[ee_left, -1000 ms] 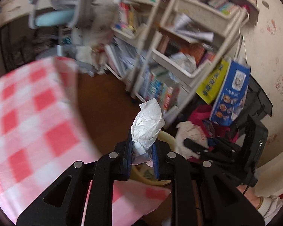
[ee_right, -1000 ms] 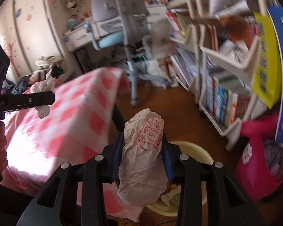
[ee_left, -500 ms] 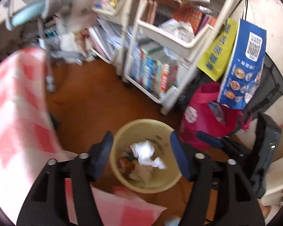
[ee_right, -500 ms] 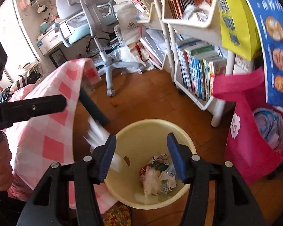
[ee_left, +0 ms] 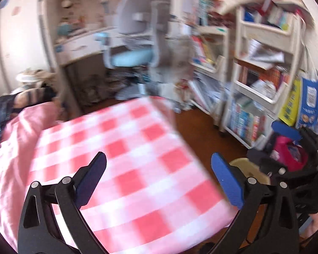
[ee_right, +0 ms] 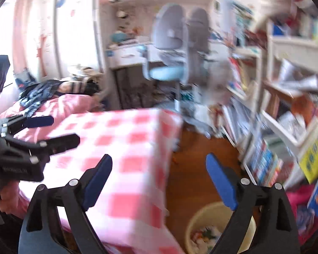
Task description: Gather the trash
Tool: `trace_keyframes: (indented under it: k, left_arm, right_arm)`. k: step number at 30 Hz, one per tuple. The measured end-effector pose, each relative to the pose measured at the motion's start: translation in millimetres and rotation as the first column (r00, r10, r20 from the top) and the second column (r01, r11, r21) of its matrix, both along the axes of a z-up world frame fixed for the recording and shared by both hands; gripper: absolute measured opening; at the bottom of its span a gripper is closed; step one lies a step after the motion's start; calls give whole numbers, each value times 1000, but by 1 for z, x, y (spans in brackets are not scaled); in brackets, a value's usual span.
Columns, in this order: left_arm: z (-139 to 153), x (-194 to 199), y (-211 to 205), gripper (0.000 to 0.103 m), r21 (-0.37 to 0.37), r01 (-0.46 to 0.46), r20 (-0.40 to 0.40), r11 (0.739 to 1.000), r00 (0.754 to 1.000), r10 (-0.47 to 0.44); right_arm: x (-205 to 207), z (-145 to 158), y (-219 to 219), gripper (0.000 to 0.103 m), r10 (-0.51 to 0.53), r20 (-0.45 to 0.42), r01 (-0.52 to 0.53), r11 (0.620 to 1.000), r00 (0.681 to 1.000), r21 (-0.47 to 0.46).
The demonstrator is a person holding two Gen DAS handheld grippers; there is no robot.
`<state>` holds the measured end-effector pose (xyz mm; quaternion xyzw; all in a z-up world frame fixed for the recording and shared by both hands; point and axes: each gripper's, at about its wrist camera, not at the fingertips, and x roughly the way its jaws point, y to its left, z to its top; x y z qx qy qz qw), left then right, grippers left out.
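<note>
Left wrist view: the left claw (ee_left: pixel 158 173) stands spread wide with nothing between its blue pads (ee_left: pixel 228 183). Its jaws have just been opening. It hangs above the table (ee_left: pixel 120 148), which is covered by a pink-and-white checked cloth; neither finger touches the cloth as far as the blur allows. Past the table's right edge, the rim of the yellow bin (ee_left: pixel 247 167) shows on the wooden floor (ee_left: pixel 197 122), partly hidden behind the claw's right finger. The right claw (ee_left: pixel 286 135) appears at the right edge, above the bin, with one blue pad visible.

Right wrist view: the left claw (ee_right: pixel 53 130) enters from the left over the table (ee_right: pixel 125 139), fingers apart and empty. The right claw (ee_right: pixel 159 174) is likewise released, jaws wide after just opening, with nothing gripped. Below its right finger stands the yellow bin (ee_right: pixel 201 218); the trash (ee_right: pixel 203 233), crumpled paper, lies inside it. A shelf unit (ee_right: pixel 286 127) of books stands to the right.
</note>
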<state>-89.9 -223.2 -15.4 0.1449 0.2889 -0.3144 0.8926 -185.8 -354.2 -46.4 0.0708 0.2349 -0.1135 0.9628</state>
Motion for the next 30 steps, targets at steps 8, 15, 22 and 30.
trace_keyframes:
  k: [8,15,22,30]
  left_arm:
    - [12,58,125,96,-90,-286,-39,954,958,283]
    - [17,81,197,96,-110,-436,-3,893,899,439]
    - [22,83,222,96,-134,-451,-14,883,891,453]
    - [21,79,218,96,-112,-440,0,891,897,443]
  right_arm:
    - [54,37,84,94,77,41,-75,995,996,-62]
    - [74,19,132,94,154,24,-149,980,988,-135]
    - [83,19,150,95,158,7,-154,972,987,-177]
    - [88,16,147,95,132,-15,-132,979,991,-156]
